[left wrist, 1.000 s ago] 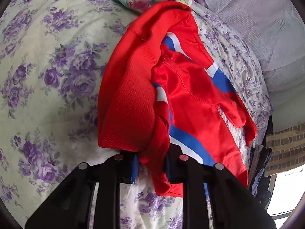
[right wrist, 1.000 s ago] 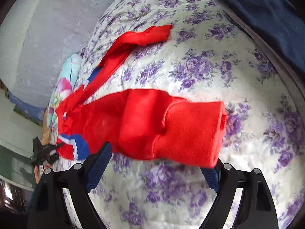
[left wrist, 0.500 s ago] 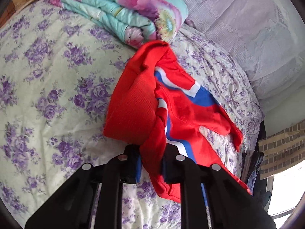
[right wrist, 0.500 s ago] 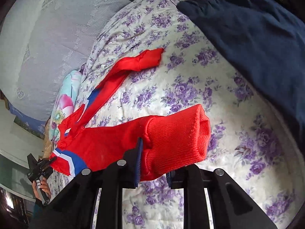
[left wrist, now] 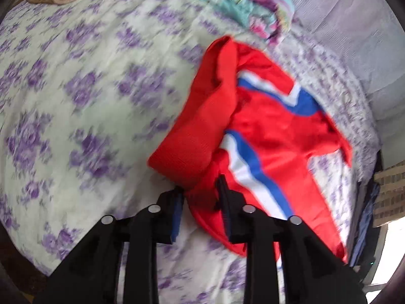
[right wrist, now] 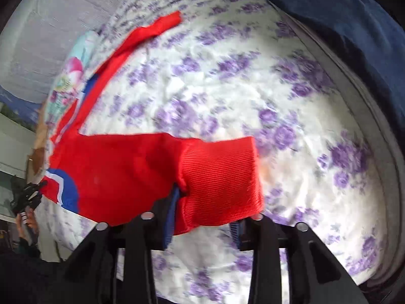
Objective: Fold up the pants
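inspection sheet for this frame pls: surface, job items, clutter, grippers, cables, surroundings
surface: bed under a purple-flowered sheet, wrinkled, blurred in both views.
job's things: red pants with blue and white stripes, spread unfolded; one leg trails away, the other ends in a ribbed cuff.
clutter: folded teal floral quilt beside the pants; dark blue garment at the bed's edge.
grippers: left gripper has bunched red cloth between its jaws, which have just been opening; whether the pads press is unclear. right gripper jaws have just been opening and stand apart, cuff between them.
cables: nothing seen.
surroundings: pale textured backing behind the bed.
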Demonstrator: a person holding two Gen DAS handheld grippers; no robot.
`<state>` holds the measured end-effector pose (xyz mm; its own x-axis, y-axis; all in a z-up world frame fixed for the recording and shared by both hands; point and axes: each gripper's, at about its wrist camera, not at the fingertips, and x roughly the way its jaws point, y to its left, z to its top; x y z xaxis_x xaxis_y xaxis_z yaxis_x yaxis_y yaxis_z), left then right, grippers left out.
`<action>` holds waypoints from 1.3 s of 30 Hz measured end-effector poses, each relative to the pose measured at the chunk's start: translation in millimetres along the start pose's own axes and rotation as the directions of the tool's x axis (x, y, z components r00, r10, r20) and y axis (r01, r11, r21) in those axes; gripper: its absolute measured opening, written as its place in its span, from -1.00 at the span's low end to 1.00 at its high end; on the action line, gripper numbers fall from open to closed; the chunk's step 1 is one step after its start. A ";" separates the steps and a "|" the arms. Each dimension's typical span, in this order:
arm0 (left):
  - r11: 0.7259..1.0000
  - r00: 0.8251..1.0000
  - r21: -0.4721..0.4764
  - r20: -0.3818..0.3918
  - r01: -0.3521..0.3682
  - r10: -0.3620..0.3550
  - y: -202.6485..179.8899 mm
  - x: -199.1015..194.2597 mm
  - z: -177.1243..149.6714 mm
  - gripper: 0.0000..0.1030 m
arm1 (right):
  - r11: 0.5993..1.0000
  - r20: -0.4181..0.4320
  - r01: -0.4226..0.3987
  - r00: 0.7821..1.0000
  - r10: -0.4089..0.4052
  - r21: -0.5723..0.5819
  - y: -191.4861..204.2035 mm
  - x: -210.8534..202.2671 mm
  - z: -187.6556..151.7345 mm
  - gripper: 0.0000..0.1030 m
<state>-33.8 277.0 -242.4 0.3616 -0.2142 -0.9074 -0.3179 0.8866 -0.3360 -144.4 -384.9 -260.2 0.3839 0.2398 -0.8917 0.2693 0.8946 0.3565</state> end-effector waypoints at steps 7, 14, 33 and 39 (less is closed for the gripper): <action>0.989 0.985 -0.014 0.091 -0.149 0.150 52.6 -65.8 -25.4 0.13 | 0.995 0.168 0.093 0.982 -0.085 -0.044 -15.8 -82.1 51.9 0.35; 0.968 0.924 0.113 0.340 -0.223 0.174 -30.9 -120.3 -0.6 0.39 | 0.598 0.518 0.571 0.807 -0.283 -0.563 103.7 -1.8 137.4 0.65; 0.890 0.974 0.451 0.224 -0.066 -0.042 -292.3 -3.0 -15.9 0.60 | 0.274 0.445 0.463 0.886 -0.127 -0.843 175.9 173.4 223.6 -0.73; 0.911 0.979 0.412 0.187 0.001 -0.085 -283.1 3.7 0.7 0.60 | 0.367 0.268 0.277 0.960 -0.075 -0.888 181.8 108.1 256.7 -0.81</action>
<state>58.2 25.4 -150.5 0.5449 -0.2085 -0.8122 0.0718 0.9766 -0.2025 172.7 -293.1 -220.2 0.5853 0.0620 -0.8085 -0.5797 0.7291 -0.3637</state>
